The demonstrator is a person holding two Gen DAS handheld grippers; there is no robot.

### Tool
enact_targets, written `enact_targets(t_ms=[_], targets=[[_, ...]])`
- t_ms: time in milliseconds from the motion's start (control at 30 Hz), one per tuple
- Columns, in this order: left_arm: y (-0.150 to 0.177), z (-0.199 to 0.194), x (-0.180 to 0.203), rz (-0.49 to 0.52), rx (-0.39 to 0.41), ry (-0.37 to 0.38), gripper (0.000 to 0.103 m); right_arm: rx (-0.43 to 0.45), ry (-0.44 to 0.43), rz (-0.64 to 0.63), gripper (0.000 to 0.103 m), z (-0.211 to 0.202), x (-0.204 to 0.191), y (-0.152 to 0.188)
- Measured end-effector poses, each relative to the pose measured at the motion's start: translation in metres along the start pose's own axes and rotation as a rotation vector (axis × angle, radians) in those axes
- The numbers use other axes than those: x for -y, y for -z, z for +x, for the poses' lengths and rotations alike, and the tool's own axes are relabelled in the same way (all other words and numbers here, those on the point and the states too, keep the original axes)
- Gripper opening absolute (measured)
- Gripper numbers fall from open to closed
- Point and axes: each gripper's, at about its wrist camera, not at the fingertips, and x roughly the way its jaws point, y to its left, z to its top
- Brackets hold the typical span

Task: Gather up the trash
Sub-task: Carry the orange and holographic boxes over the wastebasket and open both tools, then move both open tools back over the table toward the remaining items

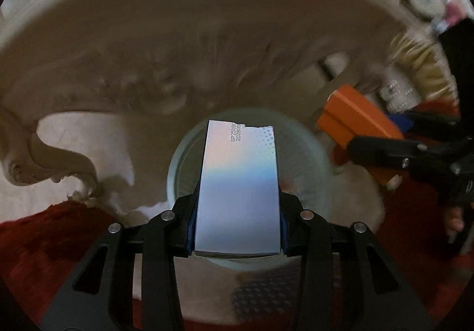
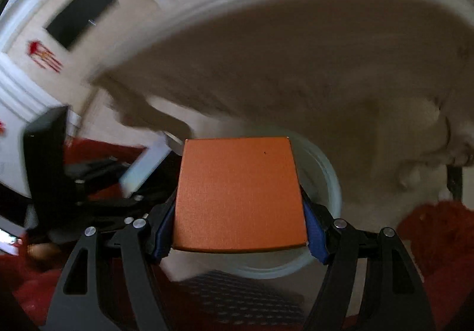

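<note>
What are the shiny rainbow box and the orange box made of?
The shiny rainbow box looks like thin card with a glossy holographic coating: colours shift across it and its top edge is torn. The orange box looks like matt cardboard with a fine woven-looking texture.

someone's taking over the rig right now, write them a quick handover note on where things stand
Left gripper: shut on the silver box, held above the pale round bin.
Right gripper: shut on the orange box, also held over the bin's opening, close beside the left one.
Setting: the bin stands on a white furry rug next to a red rug, under an ornate white table.
Done: both pieces of trash picked up and brought to the bin.
Left: neither is released yet. Open each gripper to drop its box in; with the two grippers so close, one at a time is probably safer. Bin contents cannot be made out.
</note>
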Motion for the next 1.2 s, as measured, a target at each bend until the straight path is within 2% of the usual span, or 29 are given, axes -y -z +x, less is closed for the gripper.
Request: enact_targets(t_ms=[67,167,267,300,333,367,400,433,467,500,700,1033,1133,1200], targets=[[0.003,0.032,-0.002,-0.017,-0.064,-0.011,0.041,-0.045,0.063,0.009,0.068,0.031,0.009,0.000],[0.011,0.057,-0.007,-0.036,-0.160,-0.016,0.041,-0.103,0.105,0.001,0.068,0.062,0.014,0.001],[0.008,0.060,-0.010,-0.047,-0.158,-0.019,0.043,-0.118,0.123,-0.021,0.069,0.074,0.013,-0.002],[0.008,0.060,-0.009,-0.052,-0.154,-0.022,0.055,-0.120,0.125,-0.022,0.069,0.078,0.012,-0.006],[0.007,0.060,-0.009,-0.057,-0.150,-0.032,0.063,-0.123,0.130,-0.022,0.070,0.080,0.012,-0.005],[0.007,0.061,-0.008,-0.056,-0.151,-0.059,0.076,-0.125,0.140,-0.021,0.076,0.082,0.012,-0.006],[0.007,0.062,-0.007,-0.050,-0.148,-0.094,0.081,-0.124,0.153,-0.016,0.079,0.084,0.014,-0.005],[0.007,0.064,-0.005,-0.050,-0.146,-0.098,0.082,-0.124,0.161,-0.006,0.085,0.085,0.016,-0.007],[0.007,0.063,-0.007,-0.057,-0.147,-0.089,0.084,-0.123,0.165,0.003,0.086,0.085,0.015,0.002],[0.007,0.063,-0.009,-0.064,-0.150,-0.076,0.086,-0.122,0.165,0.008,0.086,0.081,0.018,0.014],[0.007,0.063,-0.010,-0.062,-0.152,-0.079,0.086,-0.134,0.181,0.036,0.088,0.077,0.025,0.034],[0.010,0.069,-0.010,-0.069,-0.174,-0.072,0.086,-0.155,0.202,0.002,0.089,0.076,0.025,0.038],[0.010,0.065,-0.012,-0.075,-0.166,-0.052,0.086,-0.126,0.205,-0.028,0.089,0.068,0.018,0.038],[0.011,0.055,-0.012,-0.081,-0.139,-0.011,0.086,-0.090,0.194,-0.065,0.089,0.057,0.009,0.037]])
